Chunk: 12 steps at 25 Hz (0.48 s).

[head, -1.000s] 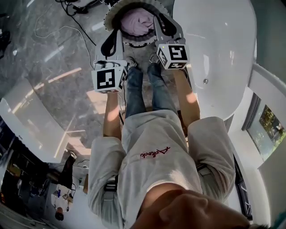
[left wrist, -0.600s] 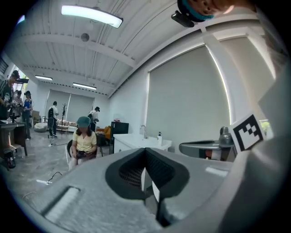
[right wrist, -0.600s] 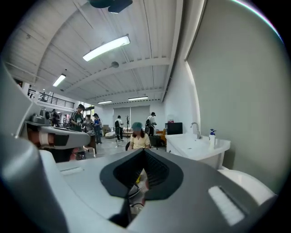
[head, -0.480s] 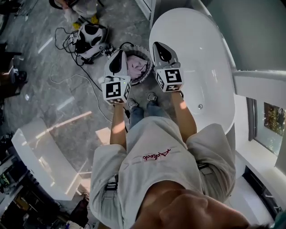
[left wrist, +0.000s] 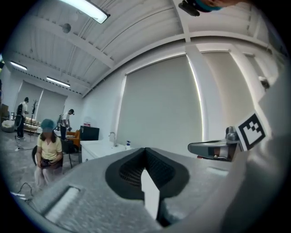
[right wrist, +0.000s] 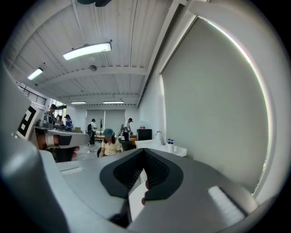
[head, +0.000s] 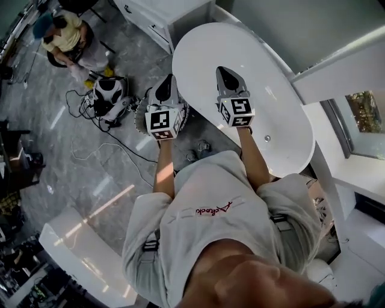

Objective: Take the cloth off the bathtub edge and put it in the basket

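Note:
Both grippers are held up level in front of the person, side by side. My left gripper [head: 166, 80] is shut with nothing in it and hangs over the round basket [head: 142, 111], covering most of it. My right gripper [head: 221, 72] is also shut and empty, above the near edge of the white bathtub [head: 264, 102]. The cloth does not show in any view. In the left gripper view my left gripper's [left wrist: 145, 150] jaws meet at the tips. In the right gripper view my right gripper's [right wrist: 144, 151] jaws look the same.
A seated person in a yellow top [head: 60, 36] is on the far left. A device with trailing cables [head: 108, 93] lies on the grey floor beside the basket. A white counter [head: 72, 246] stands at the lower left, a white cabinet [head: 162, 18] at the back.
Both grippers have risen from the basket's rim to a level pose. The pink cloth that lay in the basket is now hidden behind the left gripper.

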Tool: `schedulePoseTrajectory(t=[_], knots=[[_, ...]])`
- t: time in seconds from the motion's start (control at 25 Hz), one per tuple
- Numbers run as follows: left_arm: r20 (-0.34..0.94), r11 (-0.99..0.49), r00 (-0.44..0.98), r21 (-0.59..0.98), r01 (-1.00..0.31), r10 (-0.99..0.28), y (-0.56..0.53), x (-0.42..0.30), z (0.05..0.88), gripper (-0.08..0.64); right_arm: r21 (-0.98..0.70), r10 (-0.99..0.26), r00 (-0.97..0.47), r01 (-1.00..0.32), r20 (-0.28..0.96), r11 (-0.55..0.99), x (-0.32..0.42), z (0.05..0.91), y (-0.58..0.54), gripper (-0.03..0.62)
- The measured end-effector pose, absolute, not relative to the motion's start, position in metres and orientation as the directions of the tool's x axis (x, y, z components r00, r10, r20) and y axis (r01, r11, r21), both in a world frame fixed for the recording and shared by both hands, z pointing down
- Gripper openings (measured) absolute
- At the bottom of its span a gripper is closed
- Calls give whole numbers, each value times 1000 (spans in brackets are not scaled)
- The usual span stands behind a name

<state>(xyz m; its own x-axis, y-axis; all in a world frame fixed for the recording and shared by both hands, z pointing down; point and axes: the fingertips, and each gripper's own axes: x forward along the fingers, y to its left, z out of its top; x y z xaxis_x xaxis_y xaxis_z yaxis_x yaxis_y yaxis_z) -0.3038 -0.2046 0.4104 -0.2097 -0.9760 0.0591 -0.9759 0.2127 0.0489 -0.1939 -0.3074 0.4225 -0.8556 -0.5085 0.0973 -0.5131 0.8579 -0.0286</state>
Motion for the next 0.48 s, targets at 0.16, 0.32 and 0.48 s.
schedulePoseTrajectory(t=[0.16, 0.32, 0.48], knots=[[34, 65, -64, 54, -996, -997, -233, -264, 401, 0, -23, -625, -774, -630, 99, 777, -143, 415, -317, 6], [23, -77, 79, 64, -995, -997, -250, -228, 396, 0, -15, -731, -675, -736, 98, 677, -93, 410, -313, 6], [17, -203, 204, 66, -977, -979, -260, -186, 395, 0, -8, -817, -569, -821, 94, 571, -42, 407, -306, 6]])
